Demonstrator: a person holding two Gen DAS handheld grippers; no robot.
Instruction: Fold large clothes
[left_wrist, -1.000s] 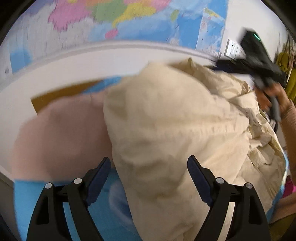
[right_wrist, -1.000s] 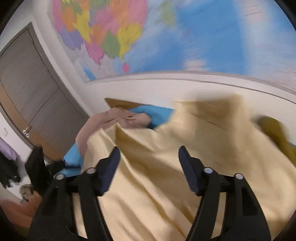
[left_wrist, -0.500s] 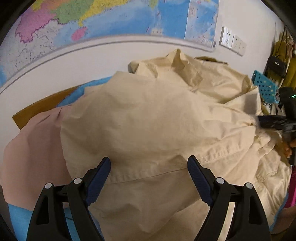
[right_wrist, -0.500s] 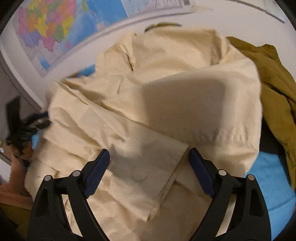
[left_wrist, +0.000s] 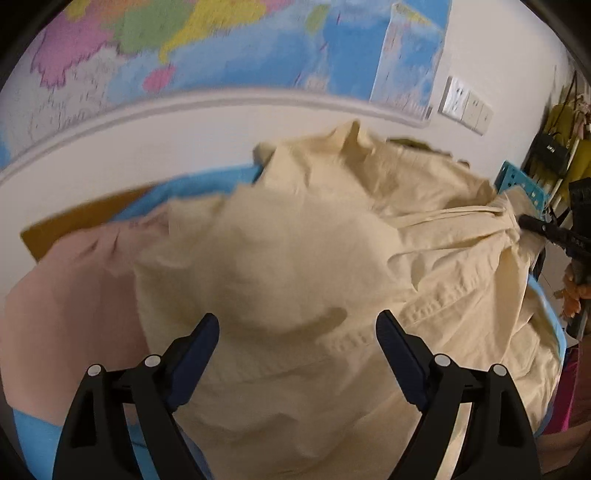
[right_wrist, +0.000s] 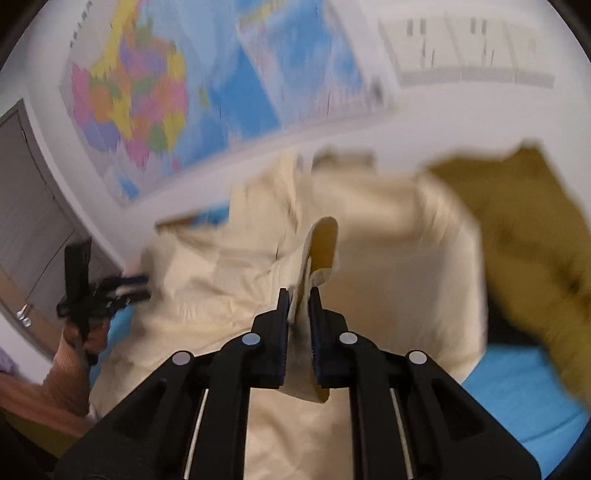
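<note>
Gripping nothing, the left tongs (left_wrist: 297, 332) gape wide and hover just above the cream jacket (left_wrist: 314, 258), which lies crumpled across a blue-covered table (left_wrist: 33, 435). At the far left, a pink garment (left_wrist: 74, 280) peeks out from under the jacket's edge. Behind both hangs a colourful wall map (left_wrist: 221, 40). Moving right, the jacket's long axis appears to run left to right, from the heap beneath the left tongs to a stretched corner at the right. There the right tongs (right_wrist: 298, 295) are pinched tight on a fold of the cream fabric, pulling it taut. Farther right in the right wrist view lies an olive garment (right_wrist: 524, 236), beside the jacket. The coming fold likely turns on this: the free bulk of the jacket sits directly under and ahead of the left tongs, so the left hand looks nearer to take the opposite edge.
</note>
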